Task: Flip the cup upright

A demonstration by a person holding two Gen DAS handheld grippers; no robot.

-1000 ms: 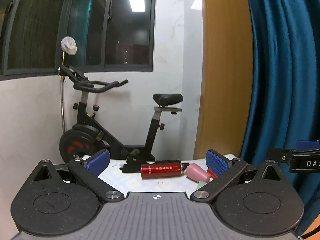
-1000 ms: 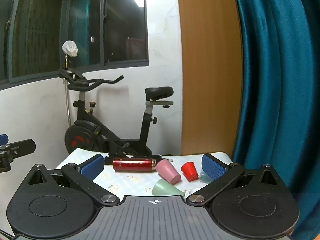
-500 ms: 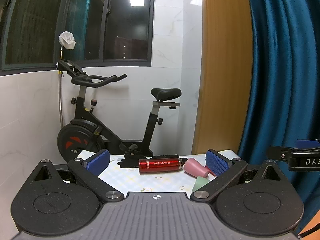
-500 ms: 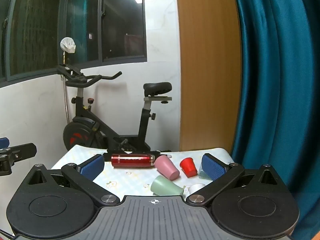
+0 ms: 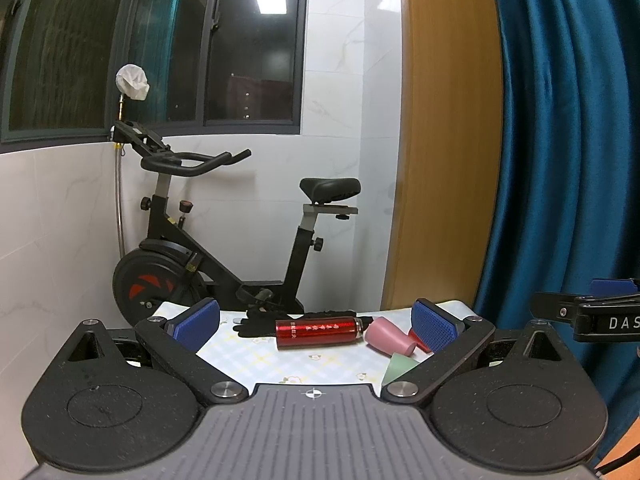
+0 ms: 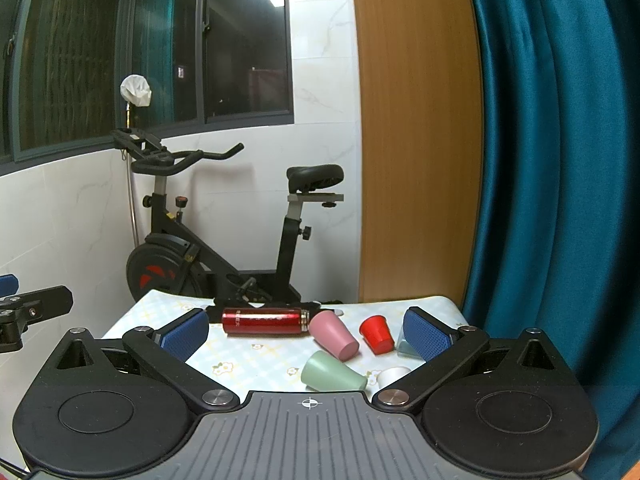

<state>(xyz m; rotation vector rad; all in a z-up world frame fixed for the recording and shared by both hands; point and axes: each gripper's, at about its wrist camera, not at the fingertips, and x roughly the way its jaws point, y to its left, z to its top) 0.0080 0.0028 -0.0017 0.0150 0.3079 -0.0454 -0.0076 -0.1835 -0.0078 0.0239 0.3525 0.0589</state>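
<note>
Checked tablecloth (image 6: 256,354) lies bare between both spread tongs; the pink cup (image 6: 334,335) and green cup (image 6: 332,372) lie toppled toward the right gripper's (image 6: 306,334) right finger; the left gripper (image 5: 316,324) is empty.

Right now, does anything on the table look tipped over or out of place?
Yes. The pink cup and green cup lie on their sides, as does the red bottle behind them. Black gloves lie at the table's far edge. Both grippers are open and hold nothing.

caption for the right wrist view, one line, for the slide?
Open right gripper faces a floral-cloth table with a red bottle and pink, green and red cups lying tipped.
</note>
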